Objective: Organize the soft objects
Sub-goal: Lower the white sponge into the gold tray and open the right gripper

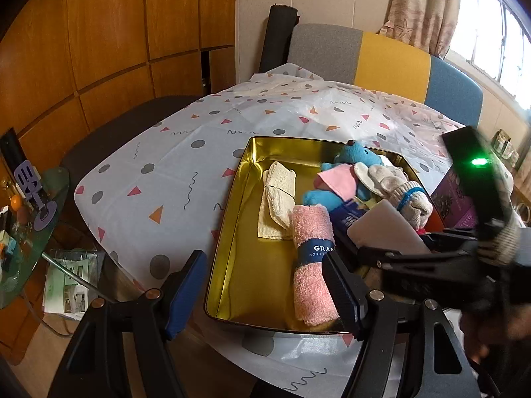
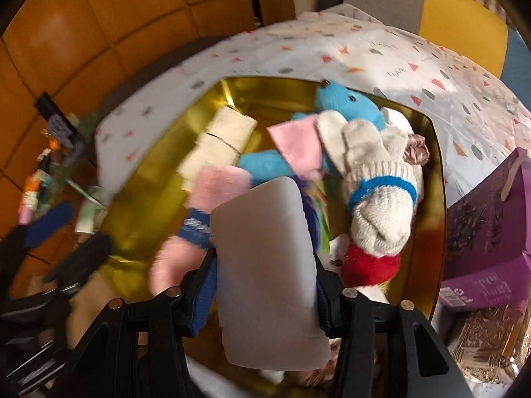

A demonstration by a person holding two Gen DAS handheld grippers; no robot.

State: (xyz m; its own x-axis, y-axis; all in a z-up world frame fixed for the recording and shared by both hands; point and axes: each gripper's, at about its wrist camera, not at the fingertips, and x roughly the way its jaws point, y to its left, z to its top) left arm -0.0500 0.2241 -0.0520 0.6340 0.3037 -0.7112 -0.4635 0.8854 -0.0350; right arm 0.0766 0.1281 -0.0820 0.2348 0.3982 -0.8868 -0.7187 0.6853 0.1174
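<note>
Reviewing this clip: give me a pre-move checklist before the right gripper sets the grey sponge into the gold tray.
1. Sponge held between the right gripper jaws: ok.
2. Sponge over the tray: ok.
3. Free spot under the sponge: not ok; pink towel and dark blue item lie there.
4. Left gripper empty, jaws apart: ok.
5. Left gripper clear of the drop path: cannot tell; one finger overlaps the towel in the left view.
6. Bare tray floor left of the cream cloth: ok.

Patterned tablecloth [image 1: 186, 152], tricolour chair [image 1: 391, 59] — curtain [image 1: 428, 3], purple box [image 2: 484, 232]
</note>
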